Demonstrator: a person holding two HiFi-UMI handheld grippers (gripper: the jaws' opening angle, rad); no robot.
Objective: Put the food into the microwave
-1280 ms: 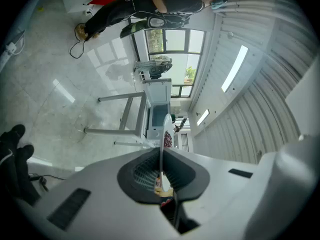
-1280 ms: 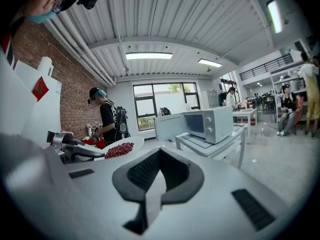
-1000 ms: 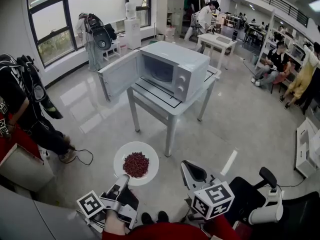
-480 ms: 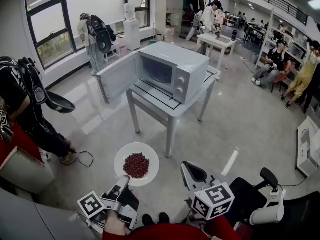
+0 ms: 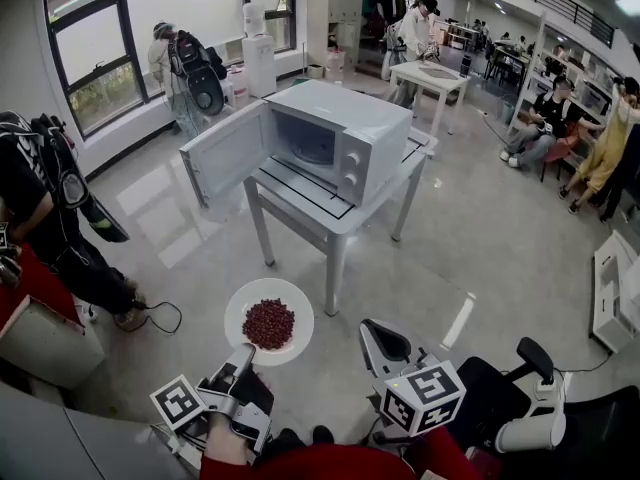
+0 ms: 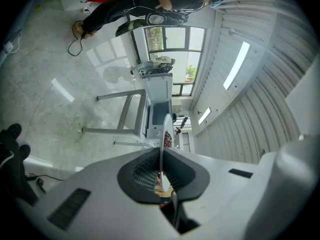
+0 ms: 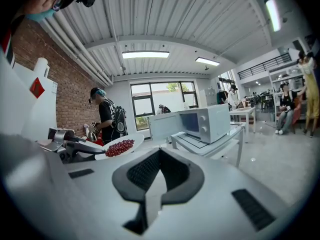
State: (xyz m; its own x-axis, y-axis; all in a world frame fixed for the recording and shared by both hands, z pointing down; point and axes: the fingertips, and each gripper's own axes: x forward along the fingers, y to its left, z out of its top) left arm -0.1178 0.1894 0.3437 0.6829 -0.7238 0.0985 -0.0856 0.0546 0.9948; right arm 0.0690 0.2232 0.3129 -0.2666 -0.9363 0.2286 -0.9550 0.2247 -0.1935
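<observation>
Left gripper (image 5: pixel 243 356): jaws closed on the near rim of the white plate (image 5: pixel 238 318); in the left gripper view the rim runs edge-on between the two pads. The plate is carried level above the floor and holds a heap of red food (image 5: pixel 269 323) at its centre. Right gripper (image 5: pixel 372 333): pads pressed together with nothing between them, held apart from the plate, to its right. The microwave (image 5: pixel 345 133) sits on a grey table (image 5: pixel 330 218) well ahead of the plate. Its door (image 5: pixel 222 153) is swung fully out to the left, and the cavity is open toward the camera. The table's front leg (image 5: pixel 335 273) stands just beyond the plate's far edge, with glossy floor in between. Surroundings: a person in black with a backpack (image 5: pixel 40 208) at the left edge, with a dark cable (image 5: pixel 160 313) on the floor near their feet. Another person (image 5: pixel 175 63) stands by the windows next to a water dispenser (image 5: pixel 258 53). A white table (image 5: pixel 432 76) stands further back, several people (image 5: pixel 548 118) sit or stand at the right, and a black office chair (image 5: pixel 500 398) stands low right beside the right gripper.
</observation>
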